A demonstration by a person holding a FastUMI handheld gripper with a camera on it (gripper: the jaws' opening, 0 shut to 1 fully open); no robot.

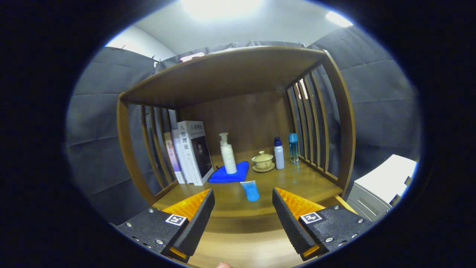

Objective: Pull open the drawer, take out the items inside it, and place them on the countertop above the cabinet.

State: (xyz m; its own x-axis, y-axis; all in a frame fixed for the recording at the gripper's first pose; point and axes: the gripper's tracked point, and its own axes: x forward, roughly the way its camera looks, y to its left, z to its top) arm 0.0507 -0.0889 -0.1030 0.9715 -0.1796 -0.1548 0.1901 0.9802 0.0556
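Evidently released, the gripper (243,208) hangs with fingers spread and empty over the countertop (238,208), the blue tube (250,190) standing just ahead between them, apparently set down from the drawer.

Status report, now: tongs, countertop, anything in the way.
Tongs open, holding nothing. Blue tube lying on countertop, just ahead between the fingers. Books, cloth with pump bottle, teacup farther back.
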